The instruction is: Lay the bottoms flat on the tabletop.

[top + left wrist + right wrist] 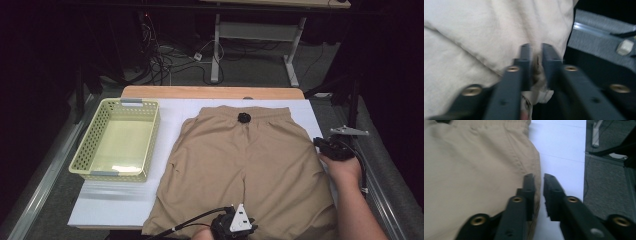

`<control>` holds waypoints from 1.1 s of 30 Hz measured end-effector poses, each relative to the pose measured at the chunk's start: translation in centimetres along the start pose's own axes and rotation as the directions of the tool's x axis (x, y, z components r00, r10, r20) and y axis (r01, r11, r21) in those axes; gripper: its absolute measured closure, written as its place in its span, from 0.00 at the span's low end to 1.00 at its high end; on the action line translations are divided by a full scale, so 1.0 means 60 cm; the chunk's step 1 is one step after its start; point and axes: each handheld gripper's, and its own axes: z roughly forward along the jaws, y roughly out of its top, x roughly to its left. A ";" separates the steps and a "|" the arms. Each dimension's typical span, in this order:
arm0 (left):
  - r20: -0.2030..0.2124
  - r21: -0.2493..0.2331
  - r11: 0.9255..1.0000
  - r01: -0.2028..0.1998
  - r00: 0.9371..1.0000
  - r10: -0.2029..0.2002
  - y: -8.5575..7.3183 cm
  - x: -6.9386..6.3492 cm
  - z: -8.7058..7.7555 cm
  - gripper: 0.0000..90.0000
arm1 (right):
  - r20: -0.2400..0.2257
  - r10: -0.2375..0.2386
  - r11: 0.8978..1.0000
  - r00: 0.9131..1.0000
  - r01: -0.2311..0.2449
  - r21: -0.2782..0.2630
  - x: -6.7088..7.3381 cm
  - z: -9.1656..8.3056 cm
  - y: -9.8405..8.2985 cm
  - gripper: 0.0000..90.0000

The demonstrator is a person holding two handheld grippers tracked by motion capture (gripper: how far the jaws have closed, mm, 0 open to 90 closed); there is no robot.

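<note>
Tan shorts (250, 160) lie spread flat on the white table top (115, 200), waistband at the far side with a small black knot (244, 118) at its middle. My left gripper (234, 225) is at the near hem, between the two legs. In the left gripper view its jaws (535, 47) stand close together with a bunched fold of the pale cloth (474, 37) pinched between them. My right gripper (322, 145) is at the shorts' right side edge. Its jaws (539, 177) stand narrowly apart astride that edge; the cloth (474, 170) lies flat under the left jaw and white table shows beside the right one.
A pale yellow perforated basket (85, 150) stands on the table's left part. A wooden strip (210, 92) runs along the far edge. Metal rails flank the table. Cables and a desk frame (216, 50) are on the floor beyond.
</note>
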 end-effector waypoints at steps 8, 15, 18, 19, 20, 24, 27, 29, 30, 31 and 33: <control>-0.021 -0.046 0.999 0.021 1.000 -0.022 -0.009 0.014 -0.030 0.59 | -0.056 0.019 0.998 0.998 -0.022 -0.051 0.029 -0.107 -0.071 0.72; -0.088 -0.068 0.997 0.035 0.995 -0.041 -0.047 0.034 -0.104 0.52 | -0.074 0.011 0.997 0.997 -0.016 -0.070 0.080 -0.195 -0.157 0.65; -0.141 -0.059 0.997 0.049 0.988 -0.057 -0.079 0.049 -0.152 0.52 | -0.079 0.011 0.998 0.997 -0.015 -0.054 0.099 -0.222 -0.191 0.63; -0.159 -0.061 0.996 0.058 0.985 -0.067 -0.091 0.054 -0.169 0.52 | -0.073 0.010 0.999 0.997 -0.013 -0.048 0.104 -0.229 -0.201 0.62; -0.174 -0.062 0.996 0.065 0.982 -0.075 -0.100 0.058 -0.181 0.52 | -0.071 0.016 0.999 0.997 -0.019 -0.041 0.108 -0.235 -0.210 0.62; -0.276 -0.076 0.991 0.106 0.953 -0.123 -0.153 0.084 -0.245 0.52 | -0.045 0.035 0.999 0.998 -0.035 -0.016 0.117 -0.252 -0.243 0.59; -0.312 -0.121 0.977 0.178 0.927 -0.208 -0.191 0.105 -0.274 0.52 | -0.020 0.033 0.999 0.999 -0.033 0.005 0.117 -0.252 -0.258 0.57; -0.343 -0.134 0.970 0.201 0.909 -0.236 -0.208 0.117 -0.285 0.52 | -0.003 0.022 1.000 1.000 -0.022 0.004 0.120 -0.250 -0.270 0.60; -0.348 -0.142 0.964 0.223 0.901 -0.260 -0.214 0.123 -0.289 0.52 | 0.012 0.007 1.000 1.000 -0.007 0.001 0.121 -0.250 -0.272 0.64; -0.345 -0.149 0.958 0.244 0.895 -0.282 -0.218 0.129 -0.291 0.52 | 0.019 0.006 1.000 1.000 -0.007 0.003 0.121 -0.251 -0.272 0.74; -0.349 -0.150 0.953 0.263 0.888 -0.300 -0.225 0.137 -0.292 0.52 | 0.005 0.004 1.000 1.000 -0.004 0.003 0.116 -0.254 -0.274 0.92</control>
